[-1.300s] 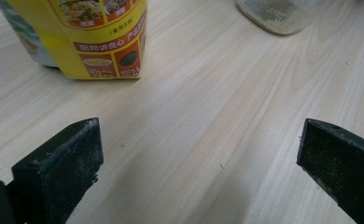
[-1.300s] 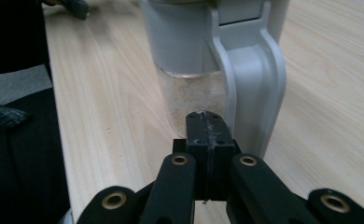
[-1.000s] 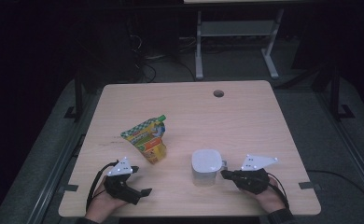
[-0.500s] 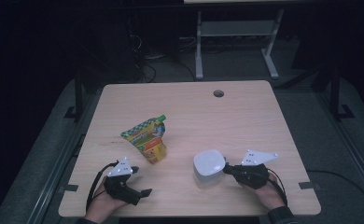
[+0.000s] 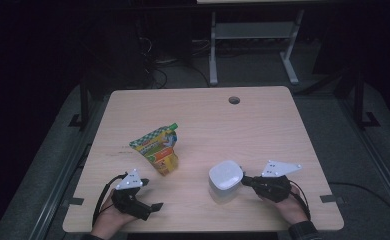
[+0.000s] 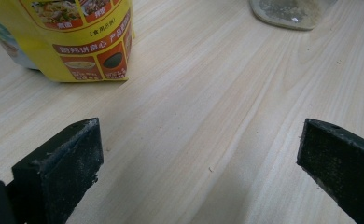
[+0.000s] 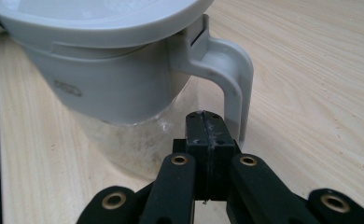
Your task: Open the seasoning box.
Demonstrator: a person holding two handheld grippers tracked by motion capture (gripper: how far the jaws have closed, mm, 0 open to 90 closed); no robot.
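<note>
Light wood table (image 5: 263, 125) in dark room, round cable hole (image 5: 234, 100) at 1 o'clock. Grey lidded jar (image 5: 226, 176) at 5 o'clock, granules inside; yellow pouch (image 5: 159, 149) stands at 8. Right gripper (image 5: 246, 181) clenched beside jar handle (image 7: 227, 74), hold unclear; left gripper (image 5: 153, 209) released, empty.

One yellow food pouch (image 5: 158, 150) and one lidded grey jug (image 5: 225, 177) are counted on the desk (image 5: 263, 130).
</note>
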